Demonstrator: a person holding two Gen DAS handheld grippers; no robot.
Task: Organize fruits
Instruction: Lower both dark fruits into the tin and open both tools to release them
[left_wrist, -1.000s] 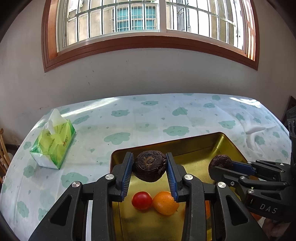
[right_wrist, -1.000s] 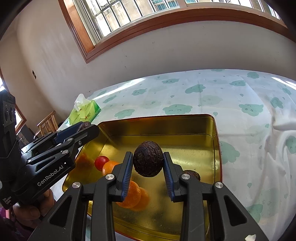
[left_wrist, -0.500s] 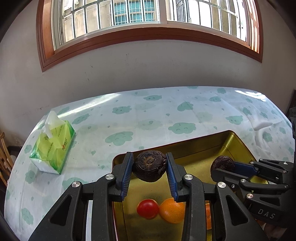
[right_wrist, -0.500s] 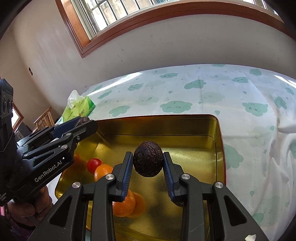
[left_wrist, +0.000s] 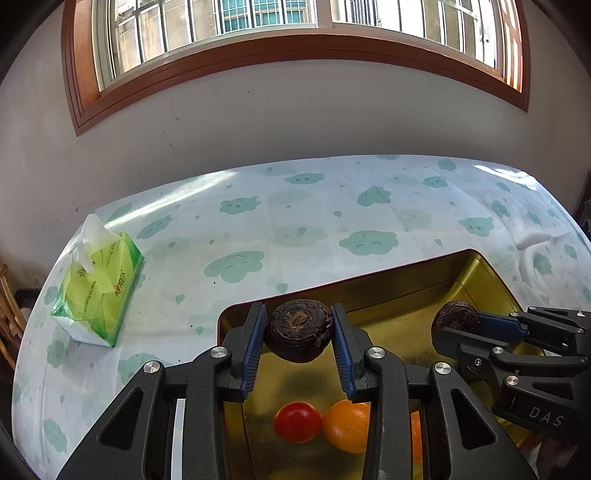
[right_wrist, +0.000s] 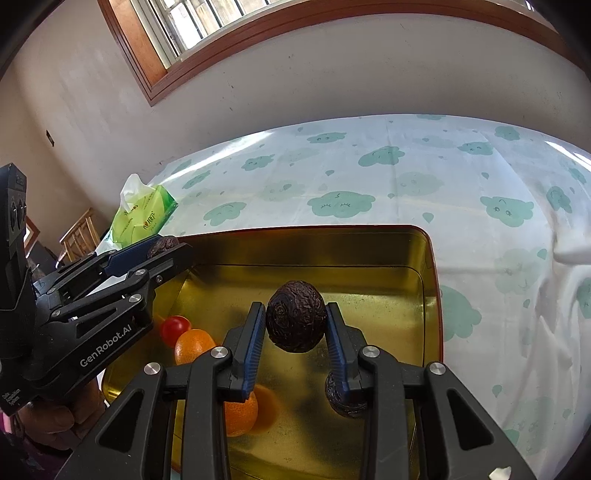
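Note:
My left gripper (left_wrist: 298, 339) is shut on a dark wrinkled fruit (left_wrist: 298, 334), held above the near left part of a gold metal tray (left_wrist: 399, 280). My right gripper (right_wrist: 295, 328) is shut on another dark wrinkled fruit (right_wrist: 296, 320) above the tray's middle (right_wrist: 424, 280). In the tray lie a red tomato (left_wrist: 297, 421), an orange (left_wrist: 345, 426), a second orange (right_wrist: 242, 412) and a third dark fruit (right_wrist: 343, 402) partly hidden by my right finger. The right gripper also shows in the left wrist view (left_wrist: 458, 321), the left one in the right wrist view (right_wrist: 162, 247).
A green tissue pack (left_wrist: 98, 291) lies on the cloud-print tablecloth (left_wrist: 303, 221) to the left of the tray. A wall with a window stands behind the table. A wooden chair (right_wrist: 79, 234) is at the far left.
Both grippers have lifted and drawn back a little with their dark fruits; the tray and the fruits in it sit lower in both views. The grips have not changed.

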